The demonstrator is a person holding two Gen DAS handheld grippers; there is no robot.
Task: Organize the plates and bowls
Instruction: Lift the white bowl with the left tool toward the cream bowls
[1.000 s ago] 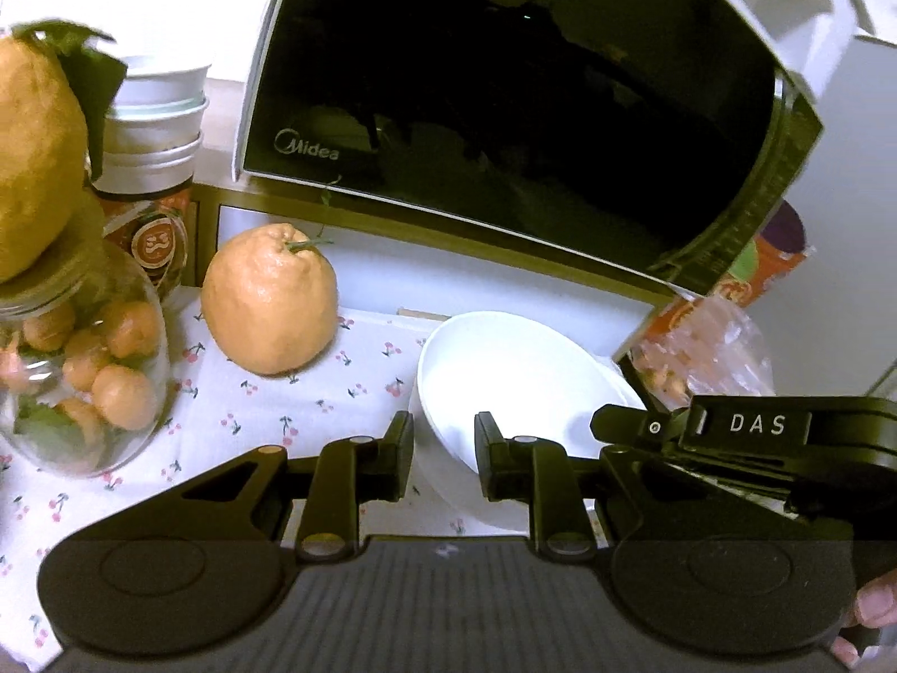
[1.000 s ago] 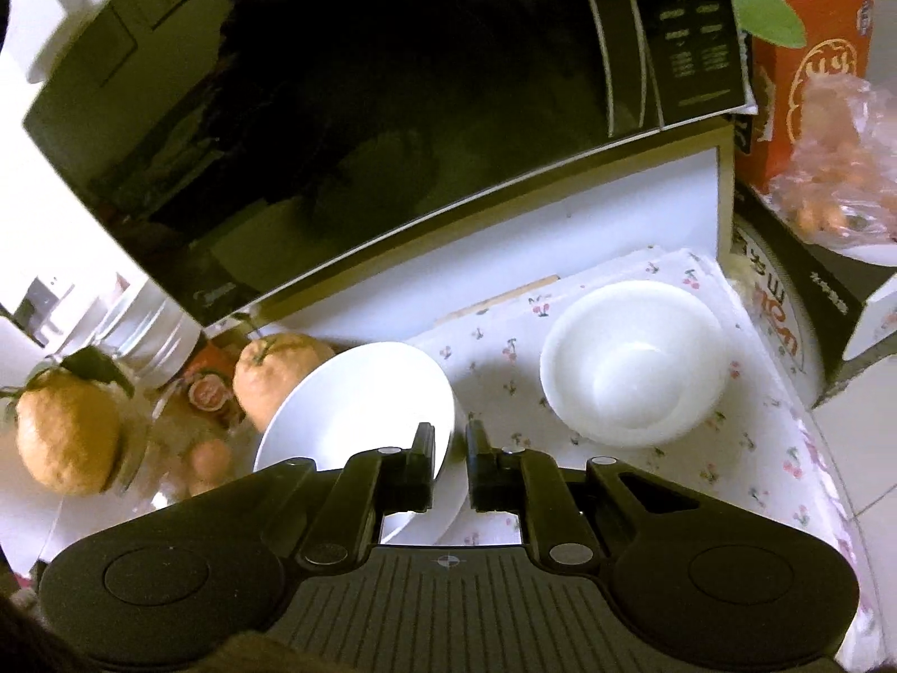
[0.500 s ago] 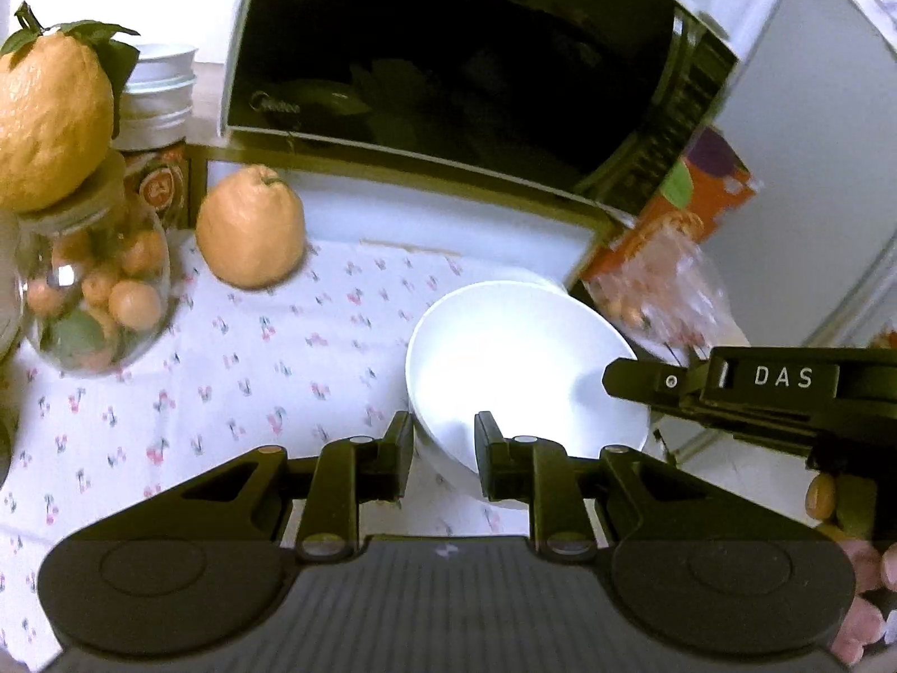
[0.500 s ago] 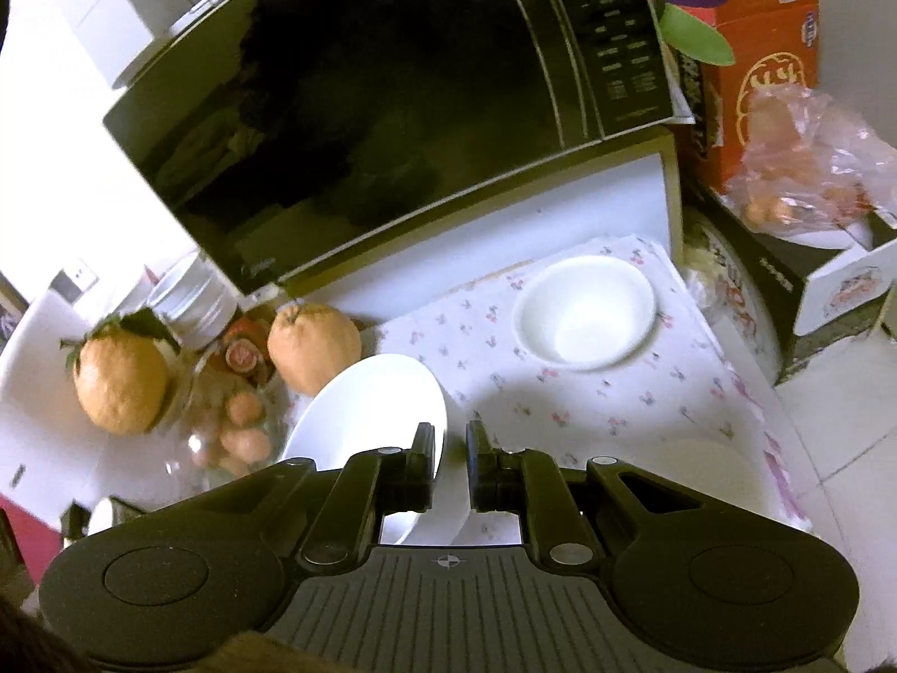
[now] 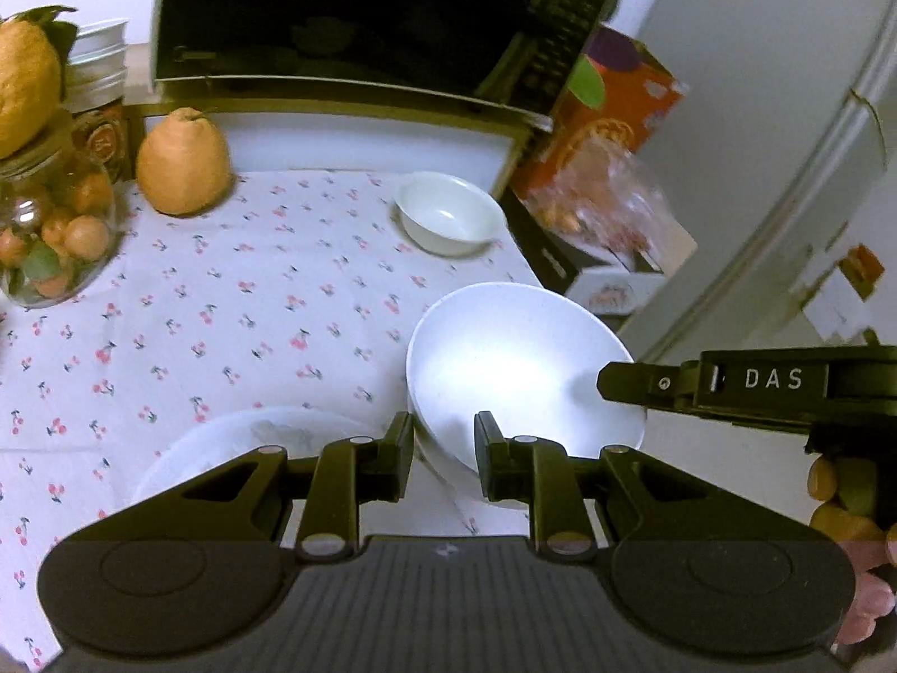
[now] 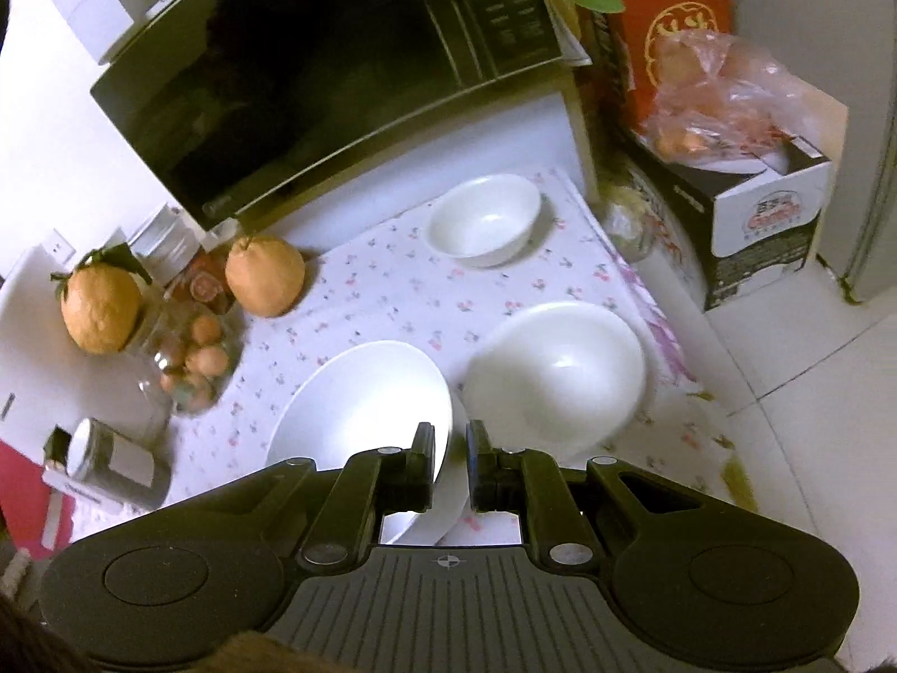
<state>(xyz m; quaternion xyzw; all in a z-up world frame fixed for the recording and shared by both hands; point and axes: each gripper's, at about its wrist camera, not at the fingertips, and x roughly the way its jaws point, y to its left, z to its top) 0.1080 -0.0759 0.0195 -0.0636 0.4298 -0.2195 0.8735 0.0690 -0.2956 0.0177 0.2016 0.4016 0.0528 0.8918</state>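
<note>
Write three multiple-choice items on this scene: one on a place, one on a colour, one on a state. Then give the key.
1. Where does the small white bowl stand?
A. On the printed cloth, in front of the microwave
B. Inside a glass jar
C. On the floor tiles

2. What colour is the print on the cloth?
A. Blue stripes
B. Red cherries on white
C. Plain green

3. How do the left tongs stand?
A. Wide open above bare cloth
B. Shut on an orange fruit
C. Shut on the rim of the large white dish

Key:
1 A, the bowl sits on the cloth just below the microwave's door.
2 B, small red cherries dot the white cloth.
3 C, the dish's near rim runs between the two fingers.
</note>
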